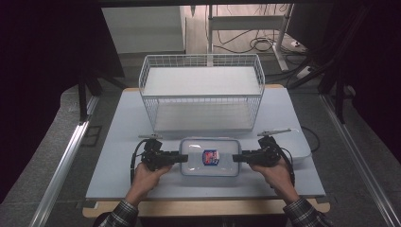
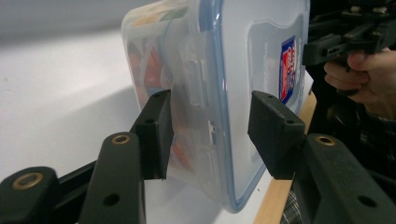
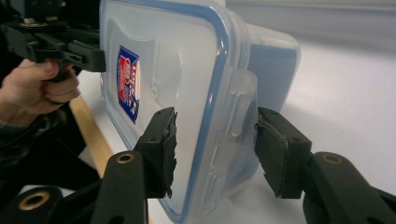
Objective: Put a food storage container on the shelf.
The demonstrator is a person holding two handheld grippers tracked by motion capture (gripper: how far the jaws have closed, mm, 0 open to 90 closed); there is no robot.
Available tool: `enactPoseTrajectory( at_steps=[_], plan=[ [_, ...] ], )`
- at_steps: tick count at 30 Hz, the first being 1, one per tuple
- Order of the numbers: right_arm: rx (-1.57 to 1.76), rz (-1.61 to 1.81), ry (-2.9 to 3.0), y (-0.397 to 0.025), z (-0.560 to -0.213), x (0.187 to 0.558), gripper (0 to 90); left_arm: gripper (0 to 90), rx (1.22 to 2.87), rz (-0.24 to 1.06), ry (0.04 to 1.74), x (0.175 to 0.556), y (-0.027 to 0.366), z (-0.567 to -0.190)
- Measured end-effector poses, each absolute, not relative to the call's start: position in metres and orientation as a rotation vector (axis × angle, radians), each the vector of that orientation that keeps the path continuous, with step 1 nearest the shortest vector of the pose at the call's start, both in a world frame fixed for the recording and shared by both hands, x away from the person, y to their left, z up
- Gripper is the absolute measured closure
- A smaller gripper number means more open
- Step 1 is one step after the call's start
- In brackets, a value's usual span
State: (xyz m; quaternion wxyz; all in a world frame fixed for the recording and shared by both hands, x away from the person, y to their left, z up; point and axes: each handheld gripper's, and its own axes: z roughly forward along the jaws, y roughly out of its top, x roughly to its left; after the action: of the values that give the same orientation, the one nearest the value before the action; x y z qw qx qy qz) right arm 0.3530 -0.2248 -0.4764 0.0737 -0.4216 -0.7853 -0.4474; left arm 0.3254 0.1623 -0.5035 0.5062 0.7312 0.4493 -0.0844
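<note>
A clear plastic food box [image 1: 198, 164] with a blue-rimmed lid and a red-and-blue sticker lies on the pale table [image 1: 118, 142] near its front edge. My left gripper [image 1: 183, 157] is at the box's left end and my right gripper [image 1: 236, 157] at its right end. In the left gripper view the open jaws of the left gripper [image 2: 210, 135] straddle the end latch of the box [image 2: 243, 56], and orange contents show through the wall. In the right gripper view the right gripper [image 3: 215, 149] stands open around the opposite latch of the box [image 3: 187, 60].
A white wire basket [image 1: 203, 90] stands behind the box at the table's middle. A shallow clear tray [image 1: 299, 142] lies behind my right hand. A wooden strip [image 1: 208, 207] runs along the table's front edge. Cables lie on the floor beyond.
</note>
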Motion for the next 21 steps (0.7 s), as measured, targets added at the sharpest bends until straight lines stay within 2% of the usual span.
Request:
enactPoseTrajectory(
  at_steps=[8, 21],
  plan=[
    [-1.238, -1.448, -2.414, -0.221, -0.467, 0.349, 50.3, 52.6, 1.745, -0.143, 1.048, 0.324, 0.167, -0.493],
    [-1.166, -1.546, -2.446, -0.220, -0.437, 0.356, 50.4, 52.4, 1.748, -0.041, 1.009, 0.327, 0.169, -0.454]
  ],
)
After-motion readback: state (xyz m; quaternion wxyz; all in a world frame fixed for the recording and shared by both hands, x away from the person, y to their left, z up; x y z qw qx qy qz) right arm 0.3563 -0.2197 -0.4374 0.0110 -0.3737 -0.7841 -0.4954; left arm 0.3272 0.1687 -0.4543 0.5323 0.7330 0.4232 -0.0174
